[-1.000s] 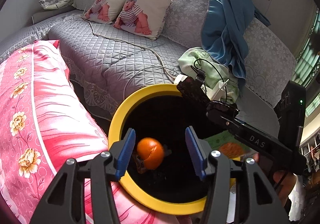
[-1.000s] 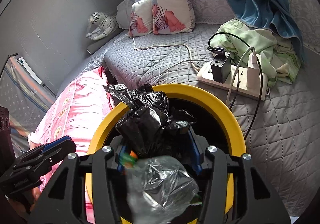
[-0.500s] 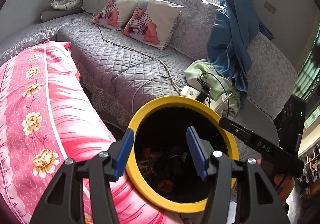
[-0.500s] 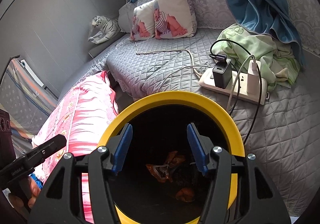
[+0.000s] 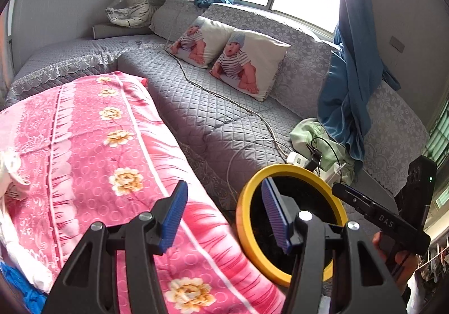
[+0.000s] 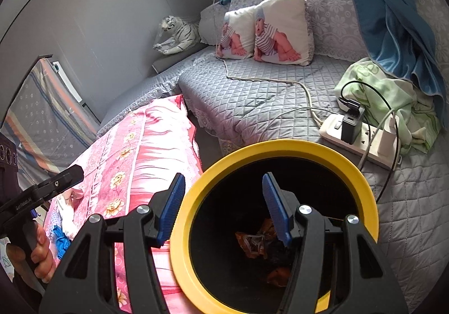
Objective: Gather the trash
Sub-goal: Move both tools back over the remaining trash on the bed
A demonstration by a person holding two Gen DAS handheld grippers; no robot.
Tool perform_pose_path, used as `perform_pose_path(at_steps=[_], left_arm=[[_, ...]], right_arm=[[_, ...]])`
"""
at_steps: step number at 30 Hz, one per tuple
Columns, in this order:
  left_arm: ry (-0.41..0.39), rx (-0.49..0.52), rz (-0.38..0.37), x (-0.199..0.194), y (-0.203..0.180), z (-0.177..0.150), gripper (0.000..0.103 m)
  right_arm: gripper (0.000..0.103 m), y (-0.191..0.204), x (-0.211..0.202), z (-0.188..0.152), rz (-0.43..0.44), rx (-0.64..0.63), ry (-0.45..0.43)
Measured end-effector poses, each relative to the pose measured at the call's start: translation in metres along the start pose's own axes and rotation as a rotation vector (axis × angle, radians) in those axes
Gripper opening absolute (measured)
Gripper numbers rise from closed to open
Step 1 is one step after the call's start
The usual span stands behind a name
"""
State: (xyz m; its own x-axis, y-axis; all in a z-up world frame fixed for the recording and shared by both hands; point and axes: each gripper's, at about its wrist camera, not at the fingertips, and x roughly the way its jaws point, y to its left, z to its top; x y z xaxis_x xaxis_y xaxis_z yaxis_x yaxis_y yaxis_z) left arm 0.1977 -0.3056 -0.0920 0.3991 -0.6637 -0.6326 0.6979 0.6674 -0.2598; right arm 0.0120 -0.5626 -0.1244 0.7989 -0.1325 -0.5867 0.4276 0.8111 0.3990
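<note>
Both my grippers, left (image 5: pixel 224 213) & right (image 6: pixel 223 206), half open, empty. Crumpled wrappers (image 6: pixel 254 239) lie in yellow-rimmed bin (image 6: pixel 364 190) btwn pink quilt (image 5: pixel 92 142) & sofa: light, soft, crinkly; I'd pinch a fold.

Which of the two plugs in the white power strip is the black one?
The black charger, nearer the strip's switch end; the white plug sits further along the power strip.

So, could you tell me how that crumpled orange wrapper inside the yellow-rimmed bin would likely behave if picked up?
The orange wrapper looks like thin creased film, so probably floppy and very light. Its glossy surface may be slippery. Lying deep in the yellow-rimmed bin, it would likely crumple further rather than break.
</note>
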Motion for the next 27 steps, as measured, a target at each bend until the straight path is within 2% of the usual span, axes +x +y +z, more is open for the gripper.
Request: perform_pose_path(at_steps=[8,18,23,27], left_arm=[[-0.077,-0.064,0.163,-0.069,0.087,-0.011,0.052],[-0.126,-0.196,0.392,-0.155,0.2,-0.054,0.056],[-0.114,-0.275,0.447,-0.18,0.245,-0.084,0.056],[-0.089,-0.315,0.462,-0.187,0.268,-0.109,0.056]], right_arm=[[0.055,0.077,0.019,-0.003,0.109,-0.135,0.04],[0.055,0.195,0.052,-0.035,0.265,-0.337,0.147],[0.055,0.249,0.063,-0.06,0.337,-0.431,0.208],[0.055,0.282,0.07,-0.084,0.38,-0.502,0.262]])
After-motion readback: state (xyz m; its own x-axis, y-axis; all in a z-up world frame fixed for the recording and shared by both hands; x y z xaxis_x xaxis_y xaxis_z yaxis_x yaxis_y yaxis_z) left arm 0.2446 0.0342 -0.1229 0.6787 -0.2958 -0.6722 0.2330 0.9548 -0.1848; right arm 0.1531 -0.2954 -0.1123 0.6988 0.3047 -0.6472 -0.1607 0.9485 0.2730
